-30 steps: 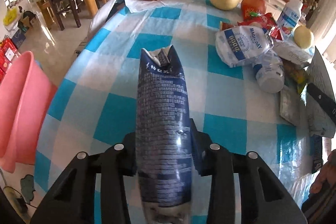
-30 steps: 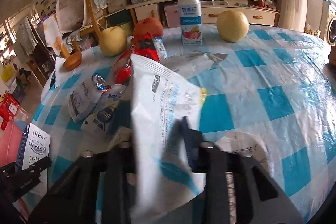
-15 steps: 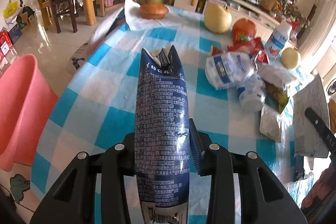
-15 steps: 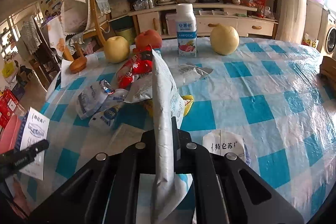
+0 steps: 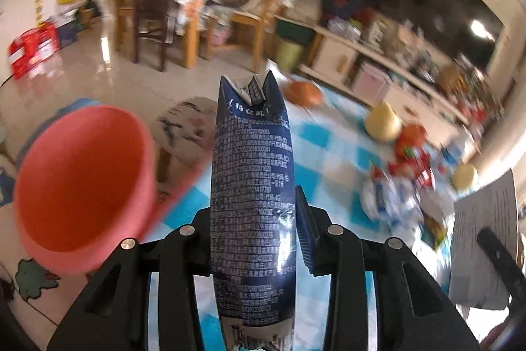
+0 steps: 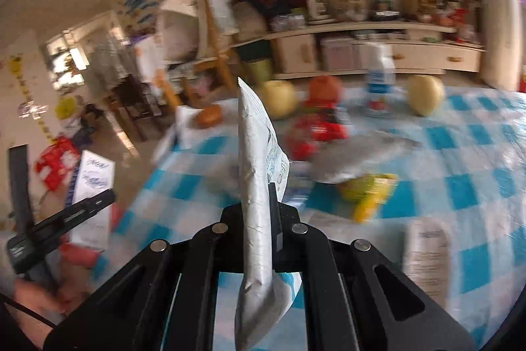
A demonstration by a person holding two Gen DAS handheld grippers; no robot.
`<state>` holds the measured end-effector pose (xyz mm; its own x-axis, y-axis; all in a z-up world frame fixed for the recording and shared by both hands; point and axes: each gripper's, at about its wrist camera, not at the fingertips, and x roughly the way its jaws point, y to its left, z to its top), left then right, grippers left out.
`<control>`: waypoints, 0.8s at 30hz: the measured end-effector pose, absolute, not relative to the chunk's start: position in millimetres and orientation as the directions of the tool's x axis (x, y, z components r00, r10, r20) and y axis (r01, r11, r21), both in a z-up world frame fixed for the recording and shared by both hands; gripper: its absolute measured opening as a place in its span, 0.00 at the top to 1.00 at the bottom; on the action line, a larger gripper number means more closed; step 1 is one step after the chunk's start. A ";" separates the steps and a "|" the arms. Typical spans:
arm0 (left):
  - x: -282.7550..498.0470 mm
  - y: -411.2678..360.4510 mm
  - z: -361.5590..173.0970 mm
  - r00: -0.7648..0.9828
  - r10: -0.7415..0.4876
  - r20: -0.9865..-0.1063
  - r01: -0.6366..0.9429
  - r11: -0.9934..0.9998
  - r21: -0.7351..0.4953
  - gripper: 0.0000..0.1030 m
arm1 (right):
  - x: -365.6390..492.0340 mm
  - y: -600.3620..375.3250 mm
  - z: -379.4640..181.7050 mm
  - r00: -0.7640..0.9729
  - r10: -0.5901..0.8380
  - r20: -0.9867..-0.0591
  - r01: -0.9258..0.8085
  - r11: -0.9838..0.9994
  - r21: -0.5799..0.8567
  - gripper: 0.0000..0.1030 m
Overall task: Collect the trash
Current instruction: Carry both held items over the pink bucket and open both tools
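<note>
My left gripper (image 5: 254, 236) is shut on a dark blue milk carton (image 5: 251, 186) and holds it in the air at the table's left edge, just right of the pink bin (image 5: 82, 180). My right gripper (image 6: 259, 219) is shut on a flat white wrapper (image 6: 258, 180) and holds it upright above the blue-checked table (image 6: 460, 170). The left gripper with its carton also shows at the left of the right wrist view (image 6: 88, 183). More wrappers lie on the table: red ones (image 6: 315, 127), a grey one (image 6: 355, 157), a yellow one (image 6: 371, 193).
Pears (image 6: 424, 94), a red fruit (image 6: 323, 86), a yogurt bottle (image 6: 378, 81) and a bun on a napkin (image 6: 208, 115) stand at the table's far side. A milk carton (image 6: 427, 255) lies near the right gripper. Chairs (image 5: 148, 9) stand beyond the bin.
Both grippers have lifted and swung left with their loads. The pink bin now shows much larger and closer to the left gripper's carton. The views are motion-blurred.
</note>
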<state>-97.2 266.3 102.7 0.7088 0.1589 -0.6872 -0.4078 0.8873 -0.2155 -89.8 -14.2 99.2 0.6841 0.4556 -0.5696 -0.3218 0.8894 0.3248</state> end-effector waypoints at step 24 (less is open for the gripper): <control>-163.6 465.8 73.4 0.476 0.435 -0.764 -0.828 0.515 -0.223 0.62 | -65.2 293.4 81.2 0.137 0.831 -0.539 -0.623 0.495 0.606 0.89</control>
